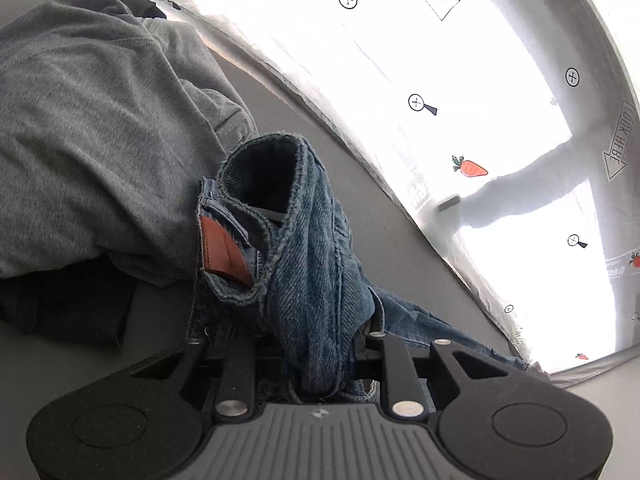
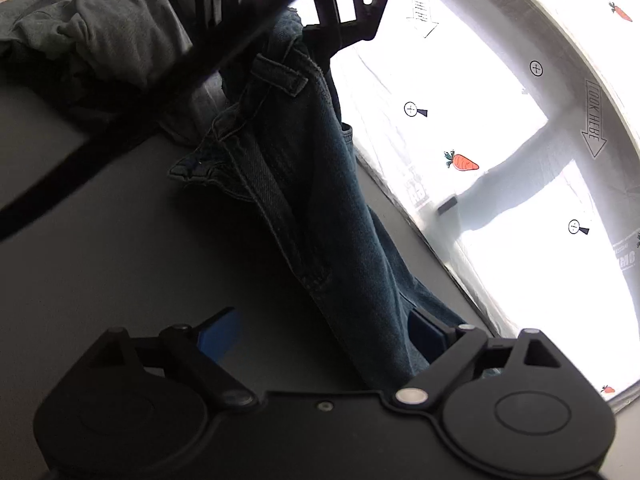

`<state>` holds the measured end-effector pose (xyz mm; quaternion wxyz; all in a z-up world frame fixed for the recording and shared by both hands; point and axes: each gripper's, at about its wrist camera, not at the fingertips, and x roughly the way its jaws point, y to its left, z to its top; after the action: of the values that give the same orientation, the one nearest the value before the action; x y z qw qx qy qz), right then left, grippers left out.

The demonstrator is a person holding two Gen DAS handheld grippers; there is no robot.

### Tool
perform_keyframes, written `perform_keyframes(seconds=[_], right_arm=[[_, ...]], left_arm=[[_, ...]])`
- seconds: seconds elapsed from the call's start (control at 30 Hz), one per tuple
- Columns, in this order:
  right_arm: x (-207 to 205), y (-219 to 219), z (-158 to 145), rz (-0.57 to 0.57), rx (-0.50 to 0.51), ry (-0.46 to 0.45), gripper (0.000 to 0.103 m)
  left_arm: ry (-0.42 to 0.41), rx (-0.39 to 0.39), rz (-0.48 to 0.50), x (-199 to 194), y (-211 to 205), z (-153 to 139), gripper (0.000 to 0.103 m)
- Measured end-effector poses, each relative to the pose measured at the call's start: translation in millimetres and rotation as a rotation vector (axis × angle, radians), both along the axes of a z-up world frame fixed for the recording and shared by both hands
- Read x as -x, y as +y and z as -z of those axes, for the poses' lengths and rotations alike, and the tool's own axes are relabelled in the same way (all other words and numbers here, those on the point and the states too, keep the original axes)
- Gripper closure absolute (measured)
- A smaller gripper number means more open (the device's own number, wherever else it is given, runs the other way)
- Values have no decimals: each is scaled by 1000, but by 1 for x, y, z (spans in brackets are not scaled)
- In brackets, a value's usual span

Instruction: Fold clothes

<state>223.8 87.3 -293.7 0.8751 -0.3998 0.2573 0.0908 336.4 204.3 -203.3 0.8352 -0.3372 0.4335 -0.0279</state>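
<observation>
Left wrist view: the left gripper [image 1: 316,344] has its fingers closed on a bunched fold of the blue jeans [image 1: 304,248], near the waistband, where a brown leather patch [image 1: 222,250] shows. The denim rises up from between the fingers, and a trailing part runs off to the right over the grey tabletop [image 1: 280,92]. To the left lies a heap of grey clothing [image 1: 92,120], with something dark under its near edge. A bright white sheet printed with carrots and arrows [image 1: 460,100] covers the far side of the tabletop.

Right wrist view: the right gripper [image 2: 320,330] stands with its blue-padded fingers [image 2: 218,338] spread wide. The jeans [image 2: 320,200] hang down past the right-hand finger, but nothing is pinched between the two. The left gripper [image 2: 312,4] shows at the top edge, holding the denim up; a belt loop is visible just below it.

By my judgement the step in hand is picking the jeans out of the pile and raising them so they can be spread. The next move calls for the right fingers to close on a second point of the waistband, well apart from the left grip, so the cloth can be pulled flat onto the tabletop.
</observation>
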Motion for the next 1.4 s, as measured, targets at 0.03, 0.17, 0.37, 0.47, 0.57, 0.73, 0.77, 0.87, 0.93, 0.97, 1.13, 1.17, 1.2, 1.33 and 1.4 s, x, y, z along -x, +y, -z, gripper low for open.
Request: perform_keyframes(seconds=[0.03,0.17,0.37,0.47,0.57,0.73,0.77,0.87,0.93,0.97,1.13,1.17,1.2,1.33,1.4], right_arm=[[-4,6,0,-29,17,-34,8],[-25,20,-1,-102,54,-119,2],[-51,23,25,-199,118,-51,2],[-55,24,45,-250,196,-53,2],[-55,29,57,-310,242,-66,2],[-58,45,61,-370,289,-90,8],[-61,47,61,-361,282,-74,11],[-69,51,63,-319,237,-5,51],[-73,47,61,-272,176,66,72],[-75,44,57,-252,128,101,73],[-97,16,21,-106,-170,241,74],[-102,10,14,-78,-229,267,74],[-105,5,9,-57,-271,284,74],[-125,-26,-12,61,-492,366,75],[-133,-44,-20,116,-594,394,75]], left_arm=[[-16,-21,15,0,-7,-8,78],[-15,-47,34,-8,-17,-21,78],[68,-18,8,-12,5,6,78],[133,35,-12,-8,25,33,78],[137,69,16,-10,35,35,77],[107,24,113,-5,33,26,75],[104,19,118,-2,34,25,73],[104,37,96,5,40,28,68],[100,52,71,9,47,27,65],[93,62,63,14,52,25,65],[21,59,13,39,73,12,63],[11,54,2,43,75,11,59],[8,50,-15,47,76,10,59],[-9,-19,-80,62,75,4,59],[0,-57,-70,65,71,3,59]])
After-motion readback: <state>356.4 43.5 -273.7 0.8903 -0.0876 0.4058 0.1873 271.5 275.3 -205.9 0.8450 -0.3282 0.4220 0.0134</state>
